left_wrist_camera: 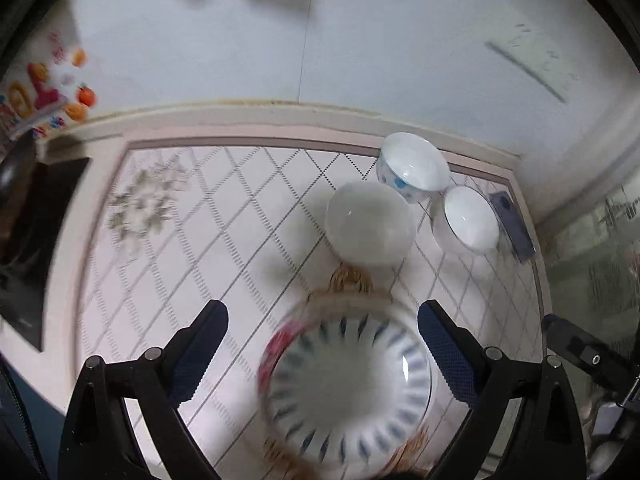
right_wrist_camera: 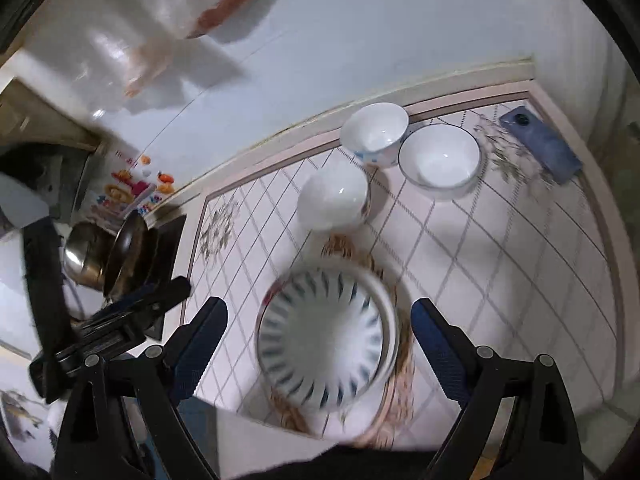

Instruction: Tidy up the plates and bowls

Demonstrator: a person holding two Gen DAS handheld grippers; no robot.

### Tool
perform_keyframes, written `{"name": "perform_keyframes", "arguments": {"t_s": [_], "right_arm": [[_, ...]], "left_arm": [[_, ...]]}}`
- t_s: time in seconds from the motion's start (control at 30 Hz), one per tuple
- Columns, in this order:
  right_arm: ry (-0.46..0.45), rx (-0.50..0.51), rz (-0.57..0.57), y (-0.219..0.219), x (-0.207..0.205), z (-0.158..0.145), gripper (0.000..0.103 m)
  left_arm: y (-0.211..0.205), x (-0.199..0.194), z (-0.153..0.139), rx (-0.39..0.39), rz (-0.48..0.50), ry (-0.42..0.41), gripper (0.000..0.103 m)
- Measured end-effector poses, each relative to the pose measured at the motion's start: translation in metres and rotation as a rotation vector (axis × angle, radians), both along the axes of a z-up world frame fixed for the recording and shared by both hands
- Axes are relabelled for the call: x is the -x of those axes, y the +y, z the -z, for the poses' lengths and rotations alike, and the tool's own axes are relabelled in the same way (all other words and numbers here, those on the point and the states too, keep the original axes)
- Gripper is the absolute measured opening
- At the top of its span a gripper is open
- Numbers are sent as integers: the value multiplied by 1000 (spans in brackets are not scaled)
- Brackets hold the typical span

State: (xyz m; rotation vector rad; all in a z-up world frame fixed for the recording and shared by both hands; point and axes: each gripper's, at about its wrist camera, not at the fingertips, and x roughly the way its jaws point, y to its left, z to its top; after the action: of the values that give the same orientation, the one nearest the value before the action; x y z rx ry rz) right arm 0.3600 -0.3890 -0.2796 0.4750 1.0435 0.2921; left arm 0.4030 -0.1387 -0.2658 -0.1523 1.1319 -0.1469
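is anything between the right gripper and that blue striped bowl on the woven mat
Nothing visible. The right gripper is open, its fingers apart on either side of the blue-striped bowl, which sits on the woven mat. The plain white bowl lies beyond it, not in between.

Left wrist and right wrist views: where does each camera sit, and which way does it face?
Left wrist: on the left gripper, facing down at the striped bowl; own open fingers show, right gripper at right edge.
Right wrist: on the right gripper, facing down from the right; own open fingers, left gripper at left.
Shared: striped bowl, three white bowls, phone.
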Motion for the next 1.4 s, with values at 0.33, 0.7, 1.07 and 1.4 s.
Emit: {"name": "perform_keyframes", "arguments": {"t_s": [0.33,0.7,1.07,1.4], "right_arm": [[156,-92,-92,-13,-148,89,69],[207,10,-155,24,-202,138,20],[208,17,-143,21,-199,134,15],[154,14,-125,0,-164,97,15]], "left_arm": [[-21,-113,91,97,-28,211,45],[-26,-135,118,53,19,247,24],[-21,-119,107,58,14,243,24],[-40,-85,58,59,91,166,24]]}}
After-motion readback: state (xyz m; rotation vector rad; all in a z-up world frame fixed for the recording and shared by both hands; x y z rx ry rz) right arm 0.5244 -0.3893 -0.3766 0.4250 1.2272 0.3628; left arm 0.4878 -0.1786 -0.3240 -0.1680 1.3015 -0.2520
